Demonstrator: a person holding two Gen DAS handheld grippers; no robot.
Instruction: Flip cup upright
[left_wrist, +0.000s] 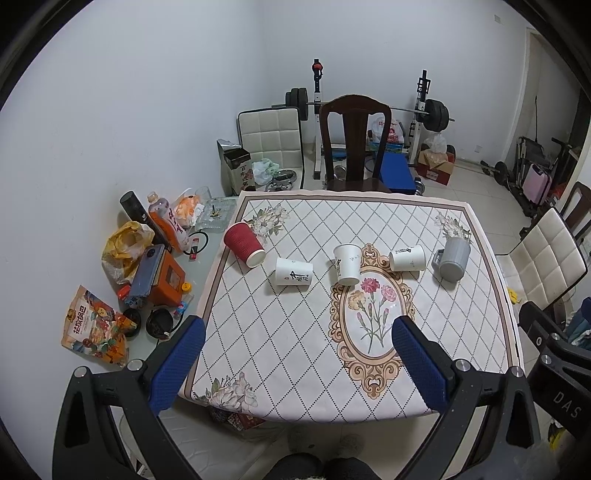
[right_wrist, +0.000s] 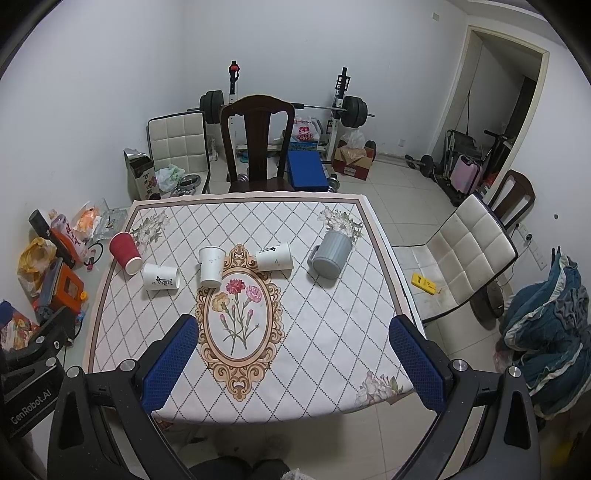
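5 cups lie tipped in a row across the far table (left_wrist: 461, 295).
My left gripper (left_wrist: 295, 354) and right gripper (right_wrist: 293, 354) hang wide, empty, near edge.

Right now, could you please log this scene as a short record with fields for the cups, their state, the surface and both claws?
cups: red ribbed cup, three white paper cups, grey mug
cup state: none looks upright; most clearly on their sides
arrangement: rough row across the far half
surface: table with floral tablecloth
left claw: open, empty, above the near edge
right claw: open, empty, above the near edge
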